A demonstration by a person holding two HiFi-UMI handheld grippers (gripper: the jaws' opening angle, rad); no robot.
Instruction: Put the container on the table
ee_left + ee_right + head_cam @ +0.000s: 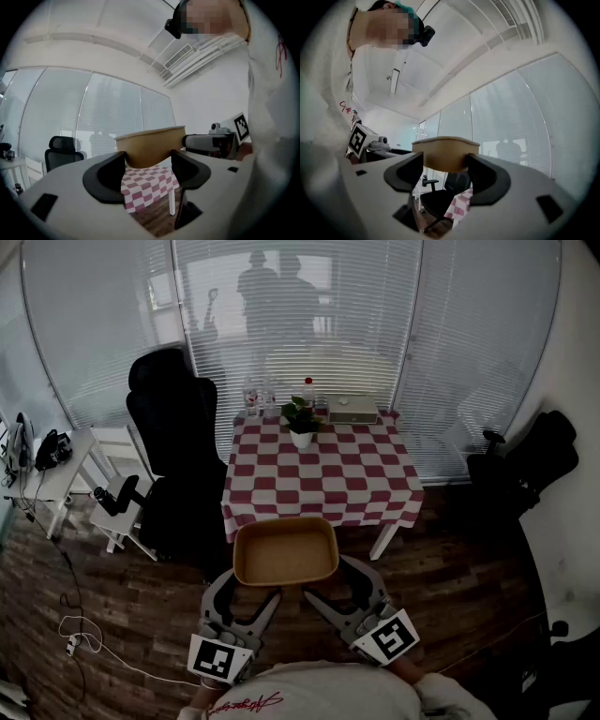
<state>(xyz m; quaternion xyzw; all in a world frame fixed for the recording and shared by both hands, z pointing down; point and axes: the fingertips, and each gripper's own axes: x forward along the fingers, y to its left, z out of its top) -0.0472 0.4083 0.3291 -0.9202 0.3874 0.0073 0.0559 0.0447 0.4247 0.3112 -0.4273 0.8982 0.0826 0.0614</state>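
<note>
Blinds back the room behind a checkered table (319, 479) with a plant (301, 418). Short of its near edge, above the floor, the container (285, 551) hangs in the air. The left gripper (251, 587) and right gripper (333, 589) each clamp wide-spread jaws on it.

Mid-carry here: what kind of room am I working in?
Probably an office or meeting room: glass walls hung with blinds, a black office chair and a small white desk left of the table with the checked cloth.
</note>
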